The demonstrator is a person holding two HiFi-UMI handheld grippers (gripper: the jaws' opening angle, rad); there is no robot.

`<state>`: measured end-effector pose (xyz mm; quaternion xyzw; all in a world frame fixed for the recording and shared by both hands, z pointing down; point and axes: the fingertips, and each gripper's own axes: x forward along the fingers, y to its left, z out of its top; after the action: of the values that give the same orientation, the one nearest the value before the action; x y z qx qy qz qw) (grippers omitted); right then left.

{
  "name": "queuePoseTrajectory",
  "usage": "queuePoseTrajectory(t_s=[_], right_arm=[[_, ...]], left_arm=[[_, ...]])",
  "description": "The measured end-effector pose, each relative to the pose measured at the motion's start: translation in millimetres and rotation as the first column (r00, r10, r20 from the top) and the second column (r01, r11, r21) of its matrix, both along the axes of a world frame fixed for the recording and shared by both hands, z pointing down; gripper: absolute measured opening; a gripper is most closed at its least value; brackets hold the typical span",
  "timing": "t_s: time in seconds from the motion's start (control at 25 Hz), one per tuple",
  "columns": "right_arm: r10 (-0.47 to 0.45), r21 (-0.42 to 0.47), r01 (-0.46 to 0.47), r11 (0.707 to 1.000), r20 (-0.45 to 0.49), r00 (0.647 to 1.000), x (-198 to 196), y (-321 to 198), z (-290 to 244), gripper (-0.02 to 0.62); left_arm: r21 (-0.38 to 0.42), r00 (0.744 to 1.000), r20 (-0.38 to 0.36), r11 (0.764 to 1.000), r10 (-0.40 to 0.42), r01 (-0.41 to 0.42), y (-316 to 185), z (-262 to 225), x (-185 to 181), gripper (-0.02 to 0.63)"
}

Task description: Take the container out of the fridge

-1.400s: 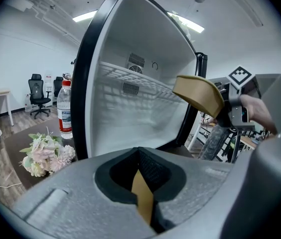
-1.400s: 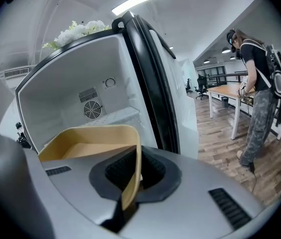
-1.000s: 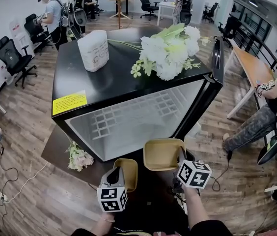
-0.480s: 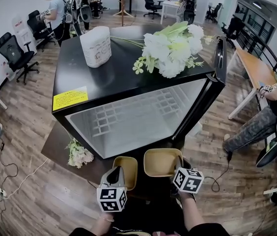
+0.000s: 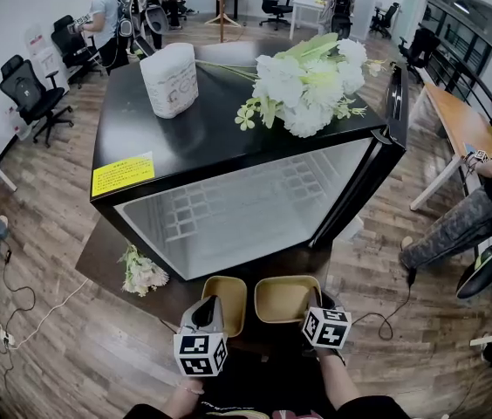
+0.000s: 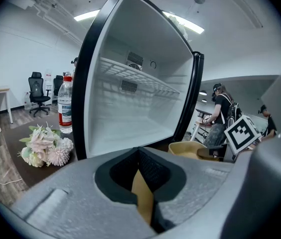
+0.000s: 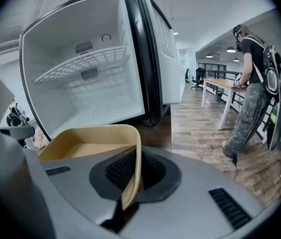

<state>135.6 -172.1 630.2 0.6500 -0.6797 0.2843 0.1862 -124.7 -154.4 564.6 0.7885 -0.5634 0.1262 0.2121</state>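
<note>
- Black fridge casing (image 5: 211, 138): glossy and smooth, with light reflecting off it.
- White fridge lining (image 6: 130, 113): smooth plastic with a faint sheen.
- White wire shelf (image 7: 83, 63): coated wire.
- Left tan container (image 5: 226, 302) and right tan container (image 5: 286, 297): matt, smooth, thin plastic-like walls.
- Left tool (image 6: 139, 163) and right tool (image 7: 133, 168): grey matt, finely grained plastic with black ribbed pads.
- Brown plank floor (image 5: 45, 225): wood grain, low sheen.
- White paper roll (image 5: 170, 78): soft and matt.

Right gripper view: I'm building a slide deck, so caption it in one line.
Right tongs shut on the rim of a tan container, before the open fridge.
</note>
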Motion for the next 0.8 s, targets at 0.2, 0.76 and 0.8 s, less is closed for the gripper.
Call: queuePoseTrajectory(t_s=[0.2,0.76,0.8], right_arm=[[-0.011,-0.027,0.01,1.0,-0.008,1.0,-2,4,15,0.012],[-0.054,-0.111,0.047,0.993,-0.064,0.996,-5,10,48,0.014],[-0.053,-0.117,0.045,0.992,-0.065,0.997,-5,10,49,0.014]], left_arm=[[0.004,1.0,0.006,1.0,-0.002,0.002,-3,0,-2,0.009],[-0.002,1.0,0.014,1.0,0.001,-0.001,-6,2,0,0.009],[-0.002,1.0,0.015,1.0,0.003,-0.003,-6,2,1,0.009]])
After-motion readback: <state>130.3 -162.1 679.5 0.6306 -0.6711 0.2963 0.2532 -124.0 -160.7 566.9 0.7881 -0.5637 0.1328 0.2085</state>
